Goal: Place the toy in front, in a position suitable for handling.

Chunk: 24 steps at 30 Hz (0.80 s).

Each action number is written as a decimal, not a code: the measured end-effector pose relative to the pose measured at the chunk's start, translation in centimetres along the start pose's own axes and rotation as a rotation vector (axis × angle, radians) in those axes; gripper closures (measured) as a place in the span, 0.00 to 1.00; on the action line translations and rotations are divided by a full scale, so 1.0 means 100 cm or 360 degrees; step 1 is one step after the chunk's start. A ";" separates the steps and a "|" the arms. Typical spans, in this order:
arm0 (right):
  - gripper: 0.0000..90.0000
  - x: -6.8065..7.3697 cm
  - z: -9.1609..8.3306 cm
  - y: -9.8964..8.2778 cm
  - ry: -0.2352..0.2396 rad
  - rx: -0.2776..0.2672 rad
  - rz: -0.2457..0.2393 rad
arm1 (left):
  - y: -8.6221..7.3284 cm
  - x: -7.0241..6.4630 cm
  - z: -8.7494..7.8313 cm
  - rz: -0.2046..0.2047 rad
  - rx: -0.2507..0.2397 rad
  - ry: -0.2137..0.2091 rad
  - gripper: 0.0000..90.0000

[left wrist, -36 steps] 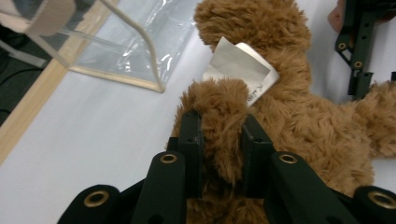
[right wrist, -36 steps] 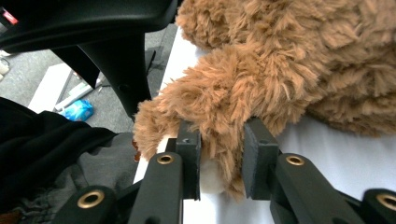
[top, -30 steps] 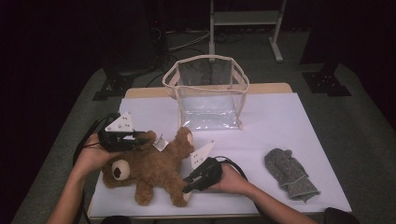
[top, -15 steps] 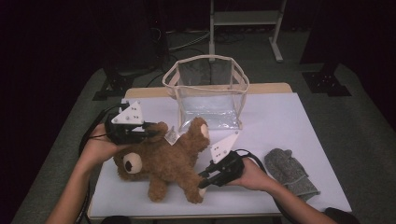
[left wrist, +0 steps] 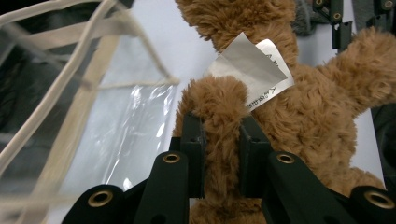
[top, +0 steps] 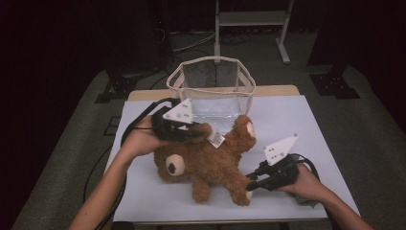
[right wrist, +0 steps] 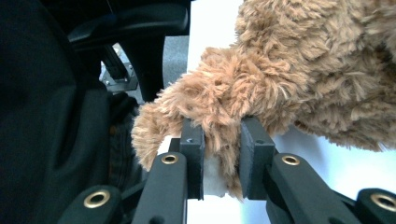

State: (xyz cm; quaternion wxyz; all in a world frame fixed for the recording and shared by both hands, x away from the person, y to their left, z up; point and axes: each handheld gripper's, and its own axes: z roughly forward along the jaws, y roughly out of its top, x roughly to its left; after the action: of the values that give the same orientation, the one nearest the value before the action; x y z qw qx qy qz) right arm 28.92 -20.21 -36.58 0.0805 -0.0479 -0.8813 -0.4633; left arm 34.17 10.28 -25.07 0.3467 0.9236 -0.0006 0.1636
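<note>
Teddy bear (top: 210, 160) lay just before clear bag (top: 210, 91), presumably bound for it. Left gripper (left wrist: 222, 154) view: jaws clamped on bear's arm beside tag (left wrist: 254, 70). Right gripper (right wrist: 223, 156) view: jaws pinched bear's leg, sharing load for lift.

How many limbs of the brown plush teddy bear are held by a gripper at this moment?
2. The left gripper is shut on one limb of the brown plush teddy bear, beside its white tag. The right gripper is shut on another limb, at the table's near edge.
</note>
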 end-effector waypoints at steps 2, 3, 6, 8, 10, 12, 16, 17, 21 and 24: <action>0.82 0.002 -0.009 -0.012 -0.0015 -0.0005 0.0033 | 0.007 0.000 0.014 0.0014 0.0009 -0.0044 0.85; 0.82 0.002 -0.012 -0.017 -0.0022 -0.0009 0.0050 | 0.011 0.001 0.022 0.0027 0.0012 -0.0063 0.85; 0.82 0.004 -0.023 -0.037 -0.0041 -0.0012 0.0109 | 0.021 0.001 0.047 0.0047 0.0026 -0.0129 0.85; 0.82 0.005 -0.028 -0.050 -0.0054 -0.0008 0.0145 | 0.025 0.001 0.064 0.0055 0.0037 -0.0175 0.85; 0.81 0.004 -0.031 -0.064 -0.0080 0.0010 0.0182 | 0.027 0.000 0.079 0.0068 0.0048 -0.0203 0.84; 0.81 0.001 -0.033 -0.075 -0.0098 0.0021 0.0216 | 0.028 0.000 0.092 0.0066 0.0047 -0.0220 0.84; 0.81 -0.005 -0.031 -0.092 -0.0127 0.0052 0.0265 | 0.029 0.000 0.107 0.0058 0.0053 -0.0248 0.81; 0.81 -0.006 -0.031 -0.094 -0.0131 0.0047 0.0272 | 0.028 0.001 0.108 0.0054 0.0047 -0.0249 0.80; 0.78 -0.006 -0.031 -0.096 -0.0156 0.0058 0.0267 | 0.026 0.004 0.106 0.0036 0.0042 -0.0236 0.71; 0.65 -0.003 -0.029 -0.097 -0.0167 0.0098 0.0279 | 0.024 0.003 0.099 0.0031 0.0021 -0.0217 0.63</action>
State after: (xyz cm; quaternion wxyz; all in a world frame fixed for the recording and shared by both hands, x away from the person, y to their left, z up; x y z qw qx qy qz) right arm 27.97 -28.10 -42.83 0.0760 -0.1466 -0.8905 -0.4241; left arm 37.22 2.12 -30.44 0.3382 0.9348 -0.0322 0.1039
